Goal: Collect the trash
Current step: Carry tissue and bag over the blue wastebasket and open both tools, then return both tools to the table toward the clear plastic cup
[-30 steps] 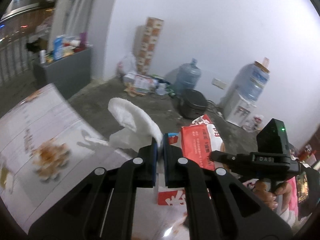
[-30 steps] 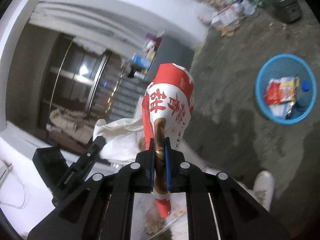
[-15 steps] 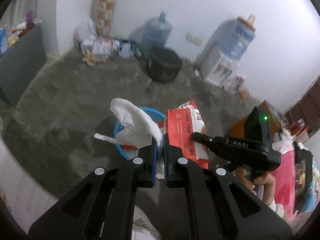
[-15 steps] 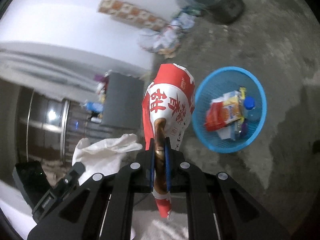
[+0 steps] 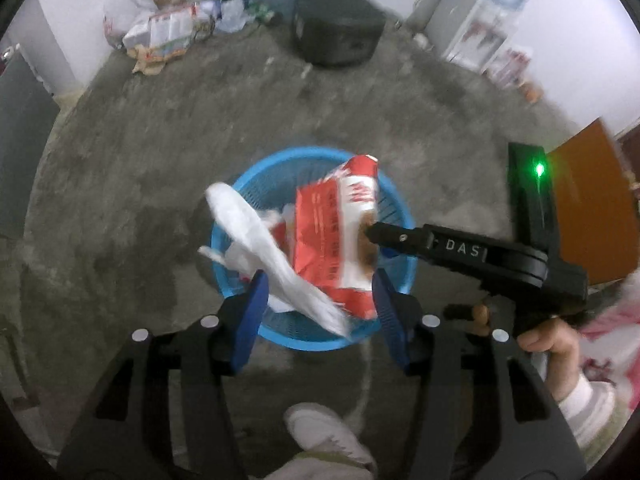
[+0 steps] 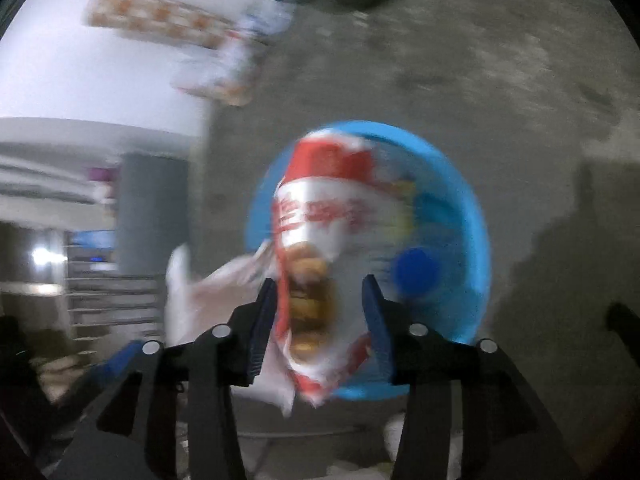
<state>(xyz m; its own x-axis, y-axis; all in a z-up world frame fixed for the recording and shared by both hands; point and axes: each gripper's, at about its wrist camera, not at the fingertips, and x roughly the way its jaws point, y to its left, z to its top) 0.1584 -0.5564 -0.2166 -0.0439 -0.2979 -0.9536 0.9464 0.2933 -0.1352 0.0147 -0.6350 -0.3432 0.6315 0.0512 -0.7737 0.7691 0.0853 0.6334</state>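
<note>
A blue plastic basket [image 5: 394, 304] stands on the concrete floor and holds several pieces of trash. My left gripper [image 5: 318, 302] is open right above it, and a crumpled white tissue [image 5: 256, 236] hangs loose between its jaws. My right gripper [image 6: 318, 308] is open too, and the red and white snack bag [image 6: 320, 216] sits loose between its jaws over the basket [image 6: 472, 240]. The bag [image 5: 334, 236] also shows in the left wrist view, beside the right gripper's body [image 5: 476, 248]. The right wrist view is blurred.
A black round pot [image 5: 338, 30] and a pile of bags and papers [image 5: 168, 34] lie by the far wall. A water dispenser [image 5: 476, 36] stands at the back right. My white shoe [image 5: 324, 436] is on the floor just below the basket.
Both grippers swung from the table to above the blue basket and opened. The tissue and the snack bag are no longer pinched.
</note>
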